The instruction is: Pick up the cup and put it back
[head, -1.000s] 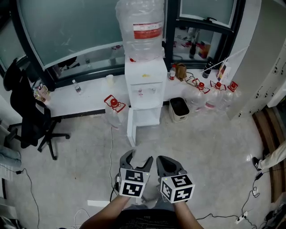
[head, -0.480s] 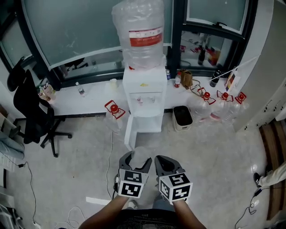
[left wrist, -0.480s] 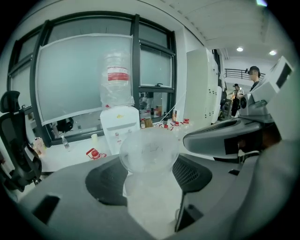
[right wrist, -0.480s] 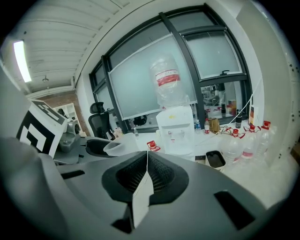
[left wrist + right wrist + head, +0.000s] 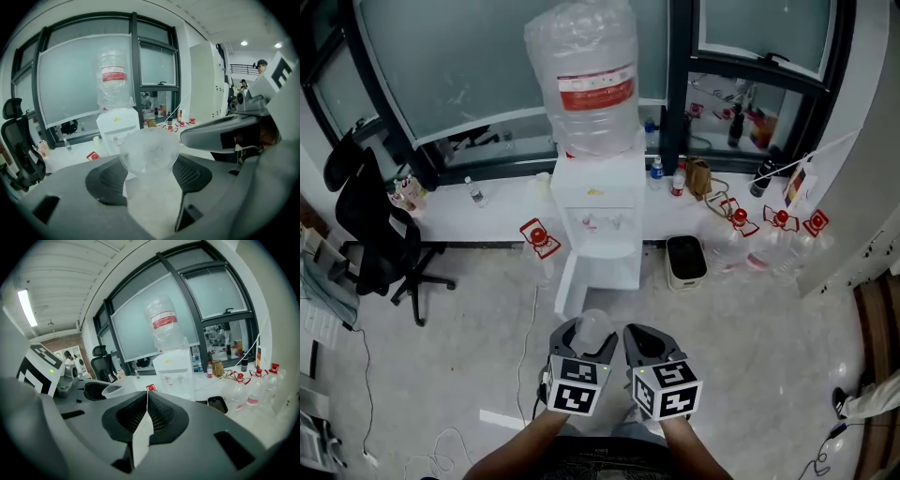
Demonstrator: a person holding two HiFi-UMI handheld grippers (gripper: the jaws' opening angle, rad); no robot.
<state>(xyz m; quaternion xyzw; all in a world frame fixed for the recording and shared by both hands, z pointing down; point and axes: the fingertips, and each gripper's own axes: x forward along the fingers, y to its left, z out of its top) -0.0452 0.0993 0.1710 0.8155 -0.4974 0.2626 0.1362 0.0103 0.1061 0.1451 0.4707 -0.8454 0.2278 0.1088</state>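
A clear plastic cup [image 5: 592, 327] stands upright between the jaws of my left gripper [image 5: 584, 343], which is shut on it. In the left gripper view the cup [image 5: 149, 154] fills the middle, its rim round and open, with the gripper [image 5: 150, 177] pressing on its lower part. My right gripper [image 5: 649, 345] is close beside it on the right, shut with nothing in it [image 5: 145, 417]. From the right gripper view the cup [image 5: 114, 390] shows at the left. Both grippers hover over the floor in front of a white water dispenser [image 5: 598, 204].
A big water bottle [image 5: 586, 80] tops the dispenser. Behind it runs a low white ledge [image 5: 487, 211] under the windows. A black office chair [image 5: 377, 234] stands at the left, a small black bin [image 5: 685, 260] and several water jugs [image 5: 764, 236] at the right. Cables [image 5: 530, 328] lie on the floor.
The head view has shifted so the dispenser and ledge sit a little further left and up. Both grippers keep their place; the cup now shows more plainly in the left gripper.
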